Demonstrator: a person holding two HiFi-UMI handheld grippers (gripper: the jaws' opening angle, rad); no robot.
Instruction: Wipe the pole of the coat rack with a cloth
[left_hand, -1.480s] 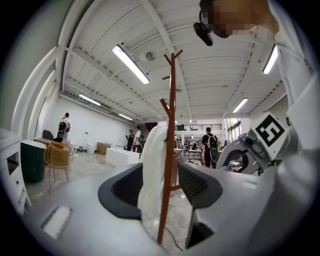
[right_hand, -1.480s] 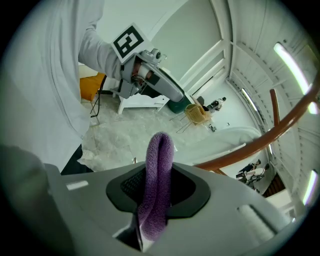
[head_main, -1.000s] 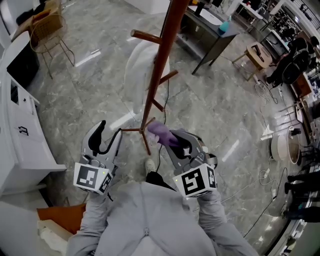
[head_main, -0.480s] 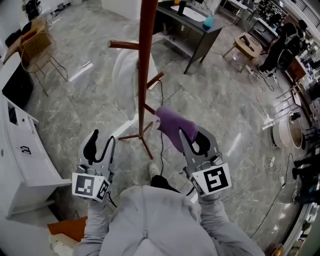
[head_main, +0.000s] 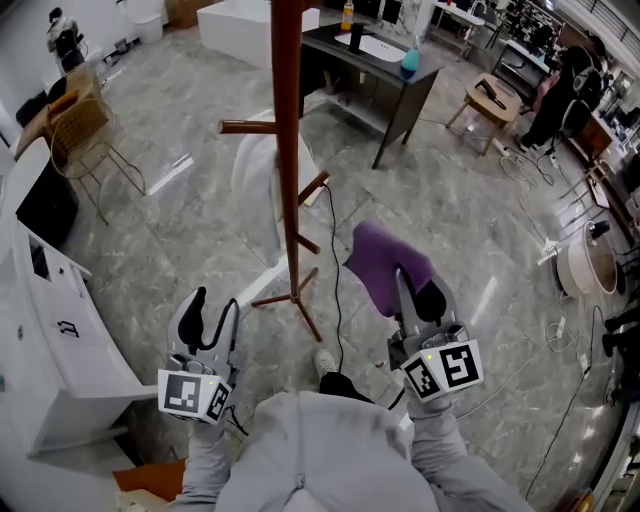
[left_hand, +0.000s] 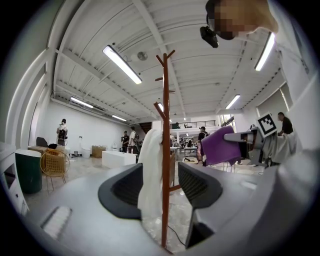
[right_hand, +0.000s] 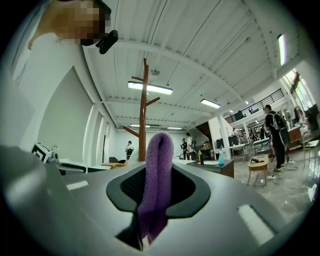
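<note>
Grey and empty, the left gripper has its jaws apart, low at the left. Ahead, between both grippers, stands the coat rack's reddish-brown pole, a white garment draped on it. To the right, the right gripper is clamped on a folded purple cloth, clear of the pole.

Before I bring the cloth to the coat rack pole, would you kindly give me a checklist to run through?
1. The right gripper holds the purple cloth: ok, jaws shut on it.
2. The cloth touches the pole: not ok; it sits apart, to the pole's right in the head view.
3. The left gripper is free: ok, jaws open, nothing gripped.
4. The white garment is clear of the stretch to wipe: cannot tell; it hangs close beside the pole.
</note>
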